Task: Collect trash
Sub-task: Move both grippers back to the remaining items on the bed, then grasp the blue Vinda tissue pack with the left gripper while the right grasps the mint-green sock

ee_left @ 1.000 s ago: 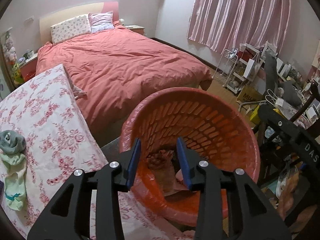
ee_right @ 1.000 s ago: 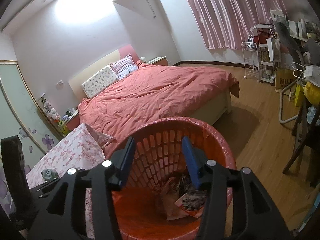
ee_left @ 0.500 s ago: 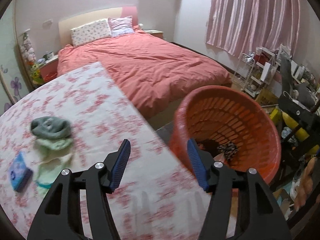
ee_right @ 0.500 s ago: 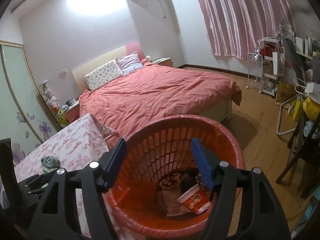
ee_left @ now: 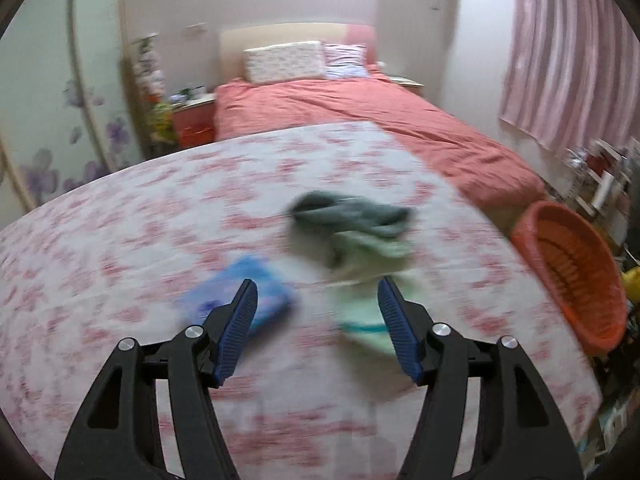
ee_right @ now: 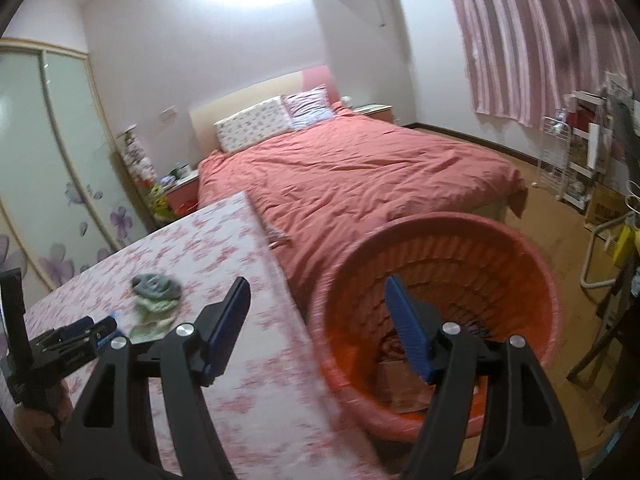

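blue packet [ee_left: 240,294] | on table, just ahead of left gripper [ee_left: 316,332] | both grippers wide, empty

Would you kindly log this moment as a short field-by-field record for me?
surface: table with floral cloth
left gripper: open, empty, above the table
right gripper: open, empty, over table edge and basket rim
on table: blue packet, grey and pale green cloths, blurred
bin: orange basket, beside the table, trash inside
background: bed with red duvet
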Demonstrator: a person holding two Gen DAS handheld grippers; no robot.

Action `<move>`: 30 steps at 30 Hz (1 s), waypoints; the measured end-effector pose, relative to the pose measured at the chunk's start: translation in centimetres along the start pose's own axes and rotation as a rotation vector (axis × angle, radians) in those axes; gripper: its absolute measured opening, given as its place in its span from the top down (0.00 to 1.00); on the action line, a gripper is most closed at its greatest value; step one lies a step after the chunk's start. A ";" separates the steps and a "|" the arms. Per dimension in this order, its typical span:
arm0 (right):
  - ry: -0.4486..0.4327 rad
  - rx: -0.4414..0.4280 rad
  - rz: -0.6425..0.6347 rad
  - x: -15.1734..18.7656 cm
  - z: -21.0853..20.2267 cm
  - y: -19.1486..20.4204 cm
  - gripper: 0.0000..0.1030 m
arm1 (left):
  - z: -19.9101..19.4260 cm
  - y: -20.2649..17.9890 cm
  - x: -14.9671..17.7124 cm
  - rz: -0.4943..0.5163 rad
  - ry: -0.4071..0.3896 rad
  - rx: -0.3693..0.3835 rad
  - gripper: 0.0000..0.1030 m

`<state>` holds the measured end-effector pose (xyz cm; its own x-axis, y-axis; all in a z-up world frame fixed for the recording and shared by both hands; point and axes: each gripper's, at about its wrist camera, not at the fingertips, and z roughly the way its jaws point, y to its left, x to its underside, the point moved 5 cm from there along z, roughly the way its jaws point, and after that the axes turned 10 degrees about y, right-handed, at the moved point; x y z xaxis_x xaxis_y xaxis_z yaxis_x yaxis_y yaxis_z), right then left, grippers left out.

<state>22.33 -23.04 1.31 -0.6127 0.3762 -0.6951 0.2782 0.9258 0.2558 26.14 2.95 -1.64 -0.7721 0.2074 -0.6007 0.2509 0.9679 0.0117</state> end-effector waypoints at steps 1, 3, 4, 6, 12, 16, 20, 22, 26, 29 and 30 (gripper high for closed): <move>0.006 -0.011 -0.011 0.2 0.2 0.9 0.33 | 0.0 1.2 0.1 -0.014 -0.003 -0.017 0.27; 0.016 -0.028 -0.030 0.6 0.5 2.7 0.32 | 0.2 2.8 0.4 -0.030 -0.002 -0.038 0.27; 0.021 -0.037 -0.039 0.7 0.7 3.6 0.31 | 0.5 3.7 0.5 -0.039 0.007 -0.042 0.27; 0.030 -0.051 -0.056 1.1 1.0 5.1 0.30 | 1.0 4.4 0.5 -0.047 0.022 -0.038 0.26; 0.069 -0.065 -0.111 2.2 1.8 8.4 0.29 | 2.8 5.5 0.8 -0.017 0.077 0.000 0.19; 0.086 -0.062 -0.130 2.6 2.1 9.4 0.29 | 4.3 5.8 0.4 -0.010 0.130 0.053 0.18; 0.099 -0.058 -0.139 2.8 2.5 9.8 0.29 | 5.0 6.2 0.0 -0.027 0.140 0.068 0.20; 0.104 -0.057 -0.143 3.0 2.6 9.8 0.29 | 4.8 5.8 0.4 -0.019 0.148 0.095 0.25; 0.118 -0.058 -0.142 3.2 3.1 9.9 0.29 | 4.1 4.3 1.2 0.043 0.143 0.080 0.27; 0.126 -0.067 -0.139 3.4 3.4 10.1 0.29 | 4.3 4.4 0.7 0.035 0.136 0.040 0.27; 0.126 -0.068 -0.142 3.4 3.4 10.2 0.29 | 4.6 4.4 0.6 0.027 0.148 0.027 0.27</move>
<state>25.54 -12.44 -0.75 -0.7314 0.2394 -0.6386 0.1347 0.9686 0.2090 29.47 6.71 -5.62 -0.8418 0.2538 -0.4764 0.2867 0.9580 0.0039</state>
